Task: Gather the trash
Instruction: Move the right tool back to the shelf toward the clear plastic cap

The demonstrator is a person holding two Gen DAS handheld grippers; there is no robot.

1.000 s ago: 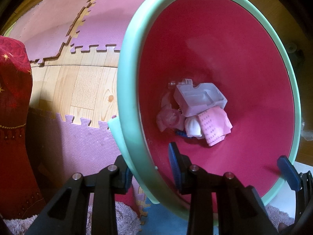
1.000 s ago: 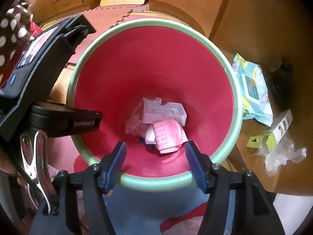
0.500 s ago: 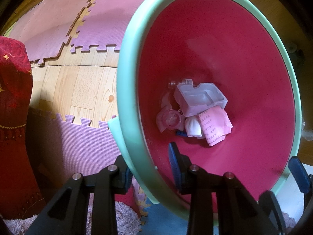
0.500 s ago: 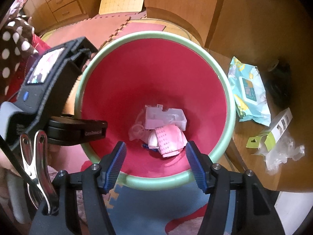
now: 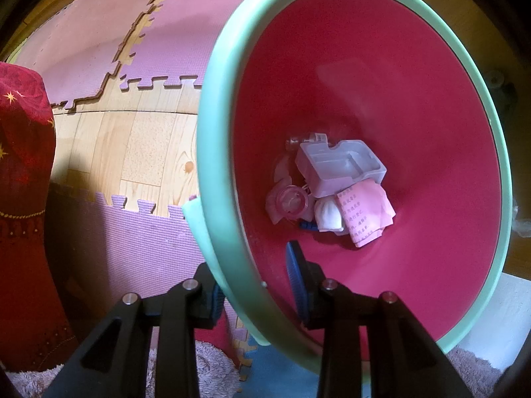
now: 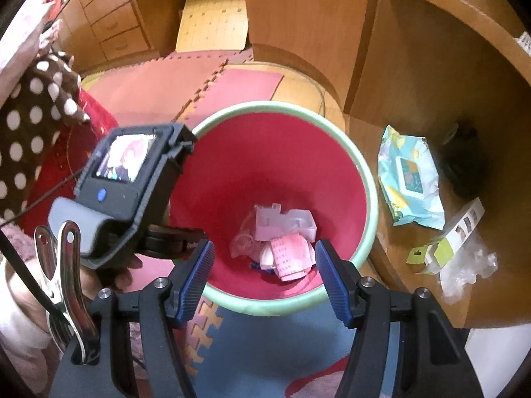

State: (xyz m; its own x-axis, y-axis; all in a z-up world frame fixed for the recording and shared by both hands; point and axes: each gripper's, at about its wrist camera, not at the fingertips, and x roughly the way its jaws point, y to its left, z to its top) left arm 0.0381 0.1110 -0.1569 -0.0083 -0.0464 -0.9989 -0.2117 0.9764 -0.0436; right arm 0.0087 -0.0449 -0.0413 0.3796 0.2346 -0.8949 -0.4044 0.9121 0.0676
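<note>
Partway: a bin is taking in trash, with more still lying outside.

Here, in the left wrist view, the left claw (image 5: 255,285) is pinching the green rim of the bin (image 5: 212,152), whose red inside is holding a clear plastic tray (image 5: 338,169), a pink paper (image 5: 365,215) and other scraps. In the right wrist view, the right claw (image 6: 262,275) is hanging spread and empty over the bin (image 6: 368,179), while a wipes pack (image 6: 411,189), a small box (image 6: 454,238) and a clear wrapper (image 6: 471,265) are waiting on the wooden surface (image 6: 415,106) beside it.
</note>
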